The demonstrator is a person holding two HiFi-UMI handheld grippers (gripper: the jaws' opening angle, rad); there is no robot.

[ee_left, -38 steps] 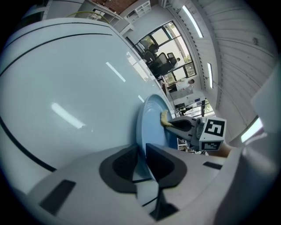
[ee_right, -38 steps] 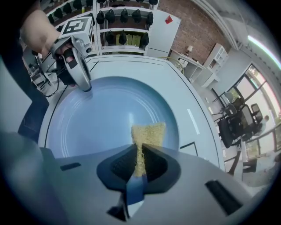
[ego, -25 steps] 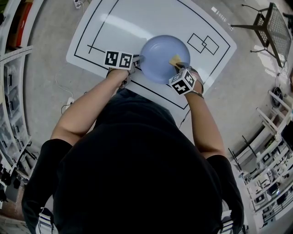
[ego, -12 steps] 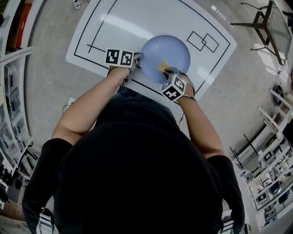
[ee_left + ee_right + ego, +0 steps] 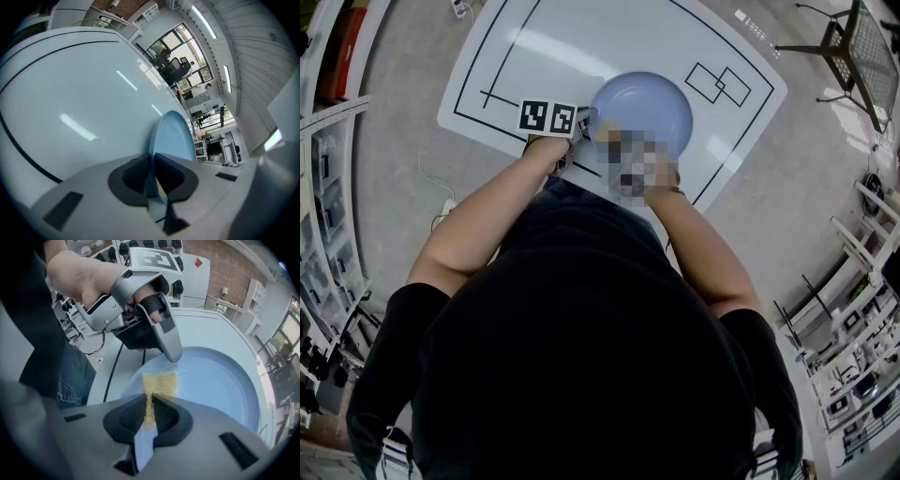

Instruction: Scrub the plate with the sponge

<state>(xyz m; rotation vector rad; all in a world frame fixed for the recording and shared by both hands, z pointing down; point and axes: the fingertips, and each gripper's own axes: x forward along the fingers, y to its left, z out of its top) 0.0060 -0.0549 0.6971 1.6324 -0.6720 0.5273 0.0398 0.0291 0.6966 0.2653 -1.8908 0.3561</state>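
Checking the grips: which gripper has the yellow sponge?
The right gripper: the sponge sits pinched in its jaws, on the plate. The left gripper, its jaws closing, has the plate's rim instead.

- I see a white tabletop [image 5: 581, 37] marked with black lines, including two overlapping rectangles [image 5: 719, 86] toward its right side.
- A mesh metal chair [image 5: 853, 47] stands on the grey floor [image 5: 394, 84] at the top right.
- Shelving [image 5: 323, 216] lines the left edge, and a white cable [image 5: 442, 201] lies on the floor near it.
- The left gripper view shows me dark office chairs [image 5: 171, 70] by tall windows [image 5: 180, 40].
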